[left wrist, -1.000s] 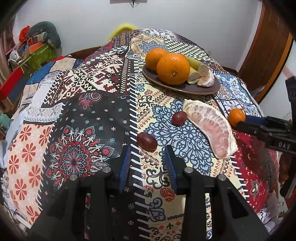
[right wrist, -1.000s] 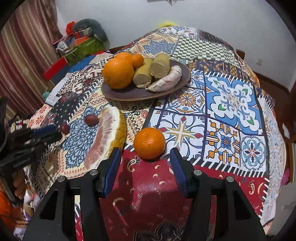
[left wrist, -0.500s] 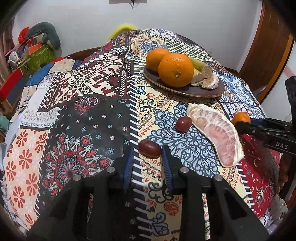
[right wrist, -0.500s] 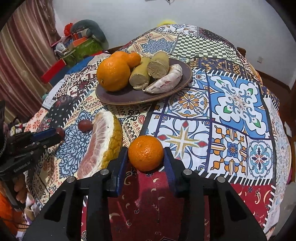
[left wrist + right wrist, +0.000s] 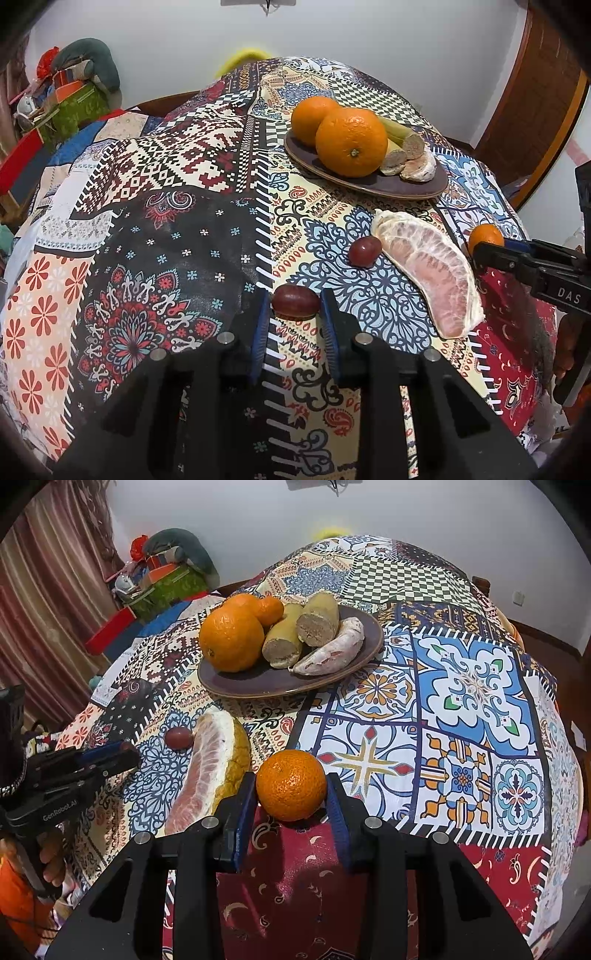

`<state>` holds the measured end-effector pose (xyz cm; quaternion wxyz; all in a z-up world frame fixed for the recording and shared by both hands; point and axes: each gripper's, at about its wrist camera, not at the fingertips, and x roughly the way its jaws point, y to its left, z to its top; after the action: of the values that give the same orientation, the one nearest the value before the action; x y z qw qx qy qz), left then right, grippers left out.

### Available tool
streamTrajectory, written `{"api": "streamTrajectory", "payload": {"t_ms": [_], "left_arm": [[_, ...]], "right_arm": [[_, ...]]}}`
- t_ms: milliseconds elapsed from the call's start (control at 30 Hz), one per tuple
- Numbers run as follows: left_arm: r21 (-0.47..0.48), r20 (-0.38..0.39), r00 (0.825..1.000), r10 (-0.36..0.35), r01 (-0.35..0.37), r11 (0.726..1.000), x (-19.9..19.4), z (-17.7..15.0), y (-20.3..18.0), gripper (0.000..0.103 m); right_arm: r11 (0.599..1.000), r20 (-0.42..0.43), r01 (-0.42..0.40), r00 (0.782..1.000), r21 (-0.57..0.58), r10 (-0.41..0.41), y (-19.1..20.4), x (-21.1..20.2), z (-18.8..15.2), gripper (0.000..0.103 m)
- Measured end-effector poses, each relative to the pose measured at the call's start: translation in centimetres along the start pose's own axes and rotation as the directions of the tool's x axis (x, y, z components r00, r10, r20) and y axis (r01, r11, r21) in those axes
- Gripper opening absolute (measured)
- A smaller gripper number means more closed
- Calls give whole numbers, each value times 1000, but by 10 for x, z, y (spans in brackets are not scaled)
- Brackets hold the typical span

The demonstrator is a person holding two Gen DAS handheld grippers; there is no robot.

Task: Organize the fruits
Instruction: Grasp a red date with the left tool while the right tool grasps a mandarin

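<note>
1. Jaws of the left gripper point(image 5: 295, 314) are now closing fully on the nearer red grape point(image 5: 296, 305); a second ago they were standing wider, with the grape lying ahead of them on the surface point(image 5: 166, 229).
2. Jaws of the right gripper point(image 5: 291, 794) are holding the small mandarin point(image 5: 291, 784) between both pads; a second ago the fruit was sitting free in front of an open gap.
3. Both fruits are still resting on the patterned cloth, so I judge that the grasping is done but the lifting is not yet beginning.
4. The plate point(image 5: 236, 686) is standing further back, carrying two large oranges point(image 5: 232, 639), one smaller orange fruit, two cut yellowish pieces and a peeled segment.
5. The second grape point(image 5: 365, 251) and the big pomelo wedge point(image 5: 432, 273) are lying loose between the plate and the grippers, the grape just beside the wedge.
6. For the task this probably means that two loose fruits are ready to be carried to the plate, while two others are waiting.
7. The grape looks soft and smooth, so the grip may be squeezing or slipping.
</note>
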<state>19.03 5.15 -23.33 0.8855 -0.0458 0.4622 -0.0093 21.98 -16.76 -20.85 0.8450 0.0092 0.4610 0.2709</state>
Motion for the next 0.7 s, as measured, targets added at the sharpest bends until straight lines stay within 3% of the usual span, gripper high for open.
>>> {"api": "streamTrajectory", "payload": {"t_ms": [400,700], "left_arm": [[-30,31,999,-14,15,999,-16,5,2,27],[-16,113,993,-45,47,999,-37,31,-16,28]], "right_arm": [[1000,39,-17,999,-4,17,5,-12,8,34],[999,92,-5,996,-34,9,9,-26,21,34]]}}
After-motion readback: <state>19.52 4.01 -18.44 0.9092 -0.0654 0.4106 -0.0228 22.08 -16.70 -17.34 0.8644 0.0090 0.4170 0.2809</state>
